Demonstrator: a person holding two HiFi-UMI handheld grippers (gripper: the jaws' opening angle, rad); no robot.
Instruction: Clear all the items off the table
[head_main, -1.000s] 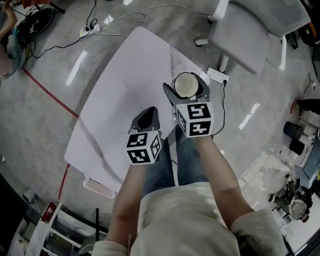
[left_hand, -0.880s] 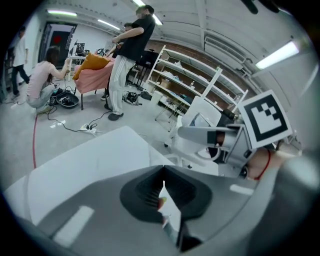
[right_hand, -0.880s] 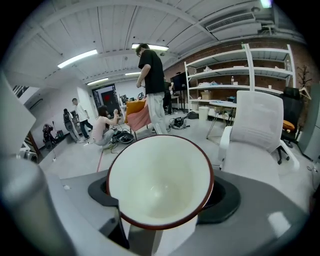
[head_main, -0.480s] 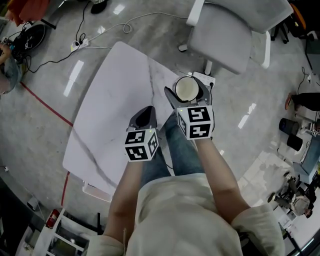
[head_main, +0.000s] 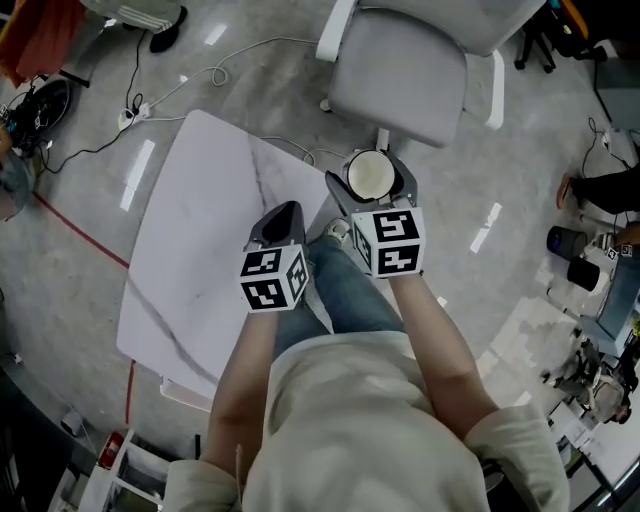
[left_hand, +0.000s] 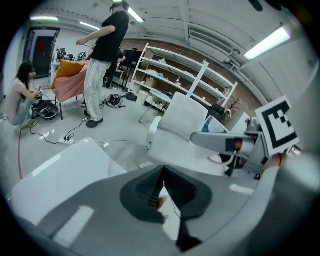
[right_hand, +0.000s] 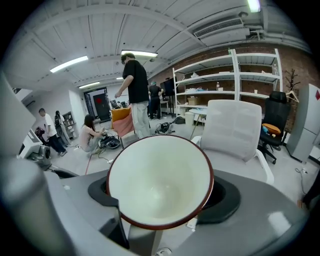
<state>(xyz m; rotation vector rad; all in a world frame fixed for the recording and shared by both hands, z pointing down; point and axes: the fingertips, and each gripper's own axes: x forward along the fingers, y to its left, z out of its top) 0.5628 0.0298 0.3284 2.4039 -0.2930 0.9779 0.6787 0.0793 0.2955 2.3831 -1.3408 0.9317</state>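
Clamping red-rimmed bowl (right_hand: 160, 180) in right gripper (head_main: 372, 188), left gripper (left_hand: 162, 191) shut, empty; standing person (left_hand: 102, 55) appearing only in gripper views.

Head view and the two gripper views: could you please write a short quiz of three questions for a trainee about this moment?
1. True or false: the left hand-held gripper is shut on a cup.
2. What does the right hand-held gripper hold? A) a white bowl with a dark rim; B) a bottle; C) nothing.
3. Short answer: in the head view, which piece of furniture stands beyond the table?
Key: 1. False; its jaws are together with nothing between them. 2. A. 3. A white chair.
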